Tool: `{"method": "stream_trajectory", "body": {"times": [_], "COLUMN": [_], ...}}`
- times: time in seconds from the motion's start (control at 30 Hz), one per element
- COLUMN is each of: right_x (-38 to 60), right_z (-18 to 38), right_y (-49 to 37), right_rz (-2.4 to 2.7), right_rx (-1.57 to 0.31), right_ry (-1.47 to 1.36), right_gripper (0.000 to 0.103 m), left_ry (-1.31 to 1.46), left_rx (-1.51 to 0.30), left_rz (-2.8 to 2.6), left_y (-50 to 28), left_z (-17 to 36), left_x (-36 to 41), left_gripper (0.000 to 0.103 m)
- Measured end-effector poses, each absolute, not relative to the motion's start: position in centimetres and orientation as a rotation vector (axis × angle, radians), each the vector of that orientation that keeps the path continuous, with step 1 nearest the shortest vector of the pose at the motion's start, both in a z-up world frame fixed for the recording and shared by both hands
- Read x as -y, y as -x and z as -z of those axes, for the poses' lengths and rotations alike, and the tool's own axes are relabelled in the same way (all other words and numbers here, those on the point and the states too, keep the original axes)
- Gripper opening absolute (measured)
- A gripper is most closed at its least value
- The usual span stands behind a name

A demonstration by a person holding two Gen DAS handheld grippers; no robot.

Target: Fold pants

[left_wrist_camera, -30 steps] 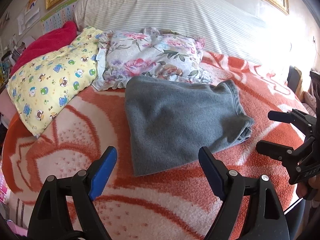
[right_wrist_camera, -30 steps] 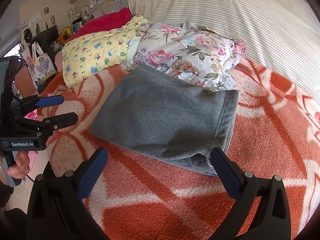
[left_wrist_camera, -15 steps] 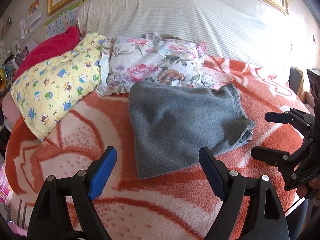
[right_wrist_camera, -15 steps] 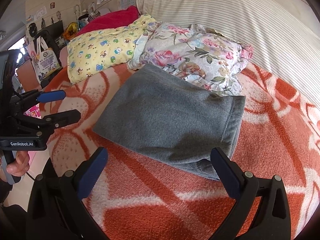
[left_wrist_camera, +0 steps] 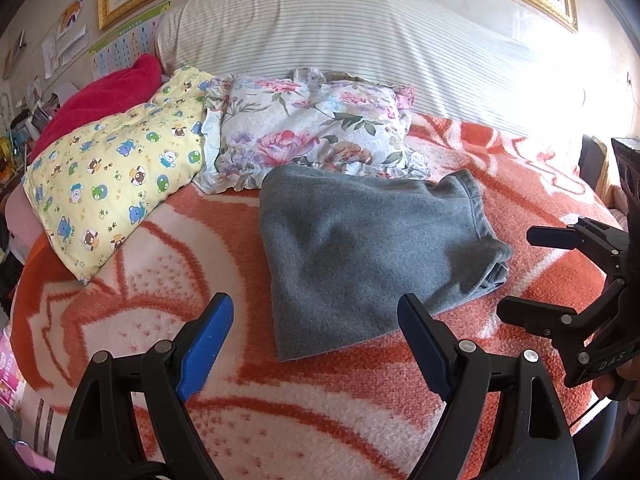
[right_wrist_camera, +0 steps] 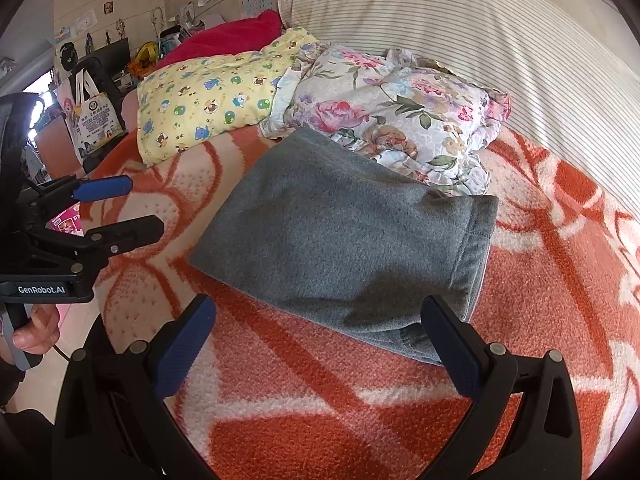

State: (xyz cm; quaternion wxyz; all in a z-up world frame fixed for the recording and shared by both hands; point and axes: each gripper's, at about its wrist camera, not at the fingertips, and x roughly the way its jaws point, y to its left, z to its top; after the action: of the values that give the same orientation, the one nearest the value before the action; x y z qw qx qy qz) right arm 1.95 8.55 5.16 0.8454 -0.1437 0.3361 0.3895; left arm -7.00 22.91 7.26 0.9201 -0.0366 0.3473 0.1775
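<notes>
Both grippers hung spread wide and empty above the near edge of the bed: the left gripper [left_wrist_camera: 316, 344] short of the near-left corner of the bundle, the right gripper [right_wrist_camera: 320, 340] with one finger over its near-right corner, neither touching cloth. Between them, toward the middle of the orange-and-white blanket [left_wrist_camera: 160, 280], the grey fleece pants [left_wrist_camera: 360, 248] lay as a compact rectangle — several layers stacked, hem edges showing at the right side. Its far edge touched the floral pillow [left_wrist_camera: 316, 128]; a yellow bear-print pillow [left_wrist_camera: 116, 176] sat further left. By my reading the folding was essentially done — at most some squaring of the loose right-hand layers remained.
</notes>
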Motion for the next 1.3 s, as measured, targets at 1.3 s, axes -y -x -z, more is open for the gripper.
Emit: {"method": "stream_trajectory", "body": {"times": [1.3], "right_x": [-10.1], "right_z": [-3.4], "right_y": [-5.0], "right_rz": [-0.84], "right_rx": [-0.759], "right_ry": [0.311], "right_gripper": [0.103], "left_ry": [0.087], "left_rx": [-0.748], "left_rz": [-0.373], "left_y": [3.1], "left_z": [-5.0], "left_x": [-25.7], "left_gripper": [0.085]}}
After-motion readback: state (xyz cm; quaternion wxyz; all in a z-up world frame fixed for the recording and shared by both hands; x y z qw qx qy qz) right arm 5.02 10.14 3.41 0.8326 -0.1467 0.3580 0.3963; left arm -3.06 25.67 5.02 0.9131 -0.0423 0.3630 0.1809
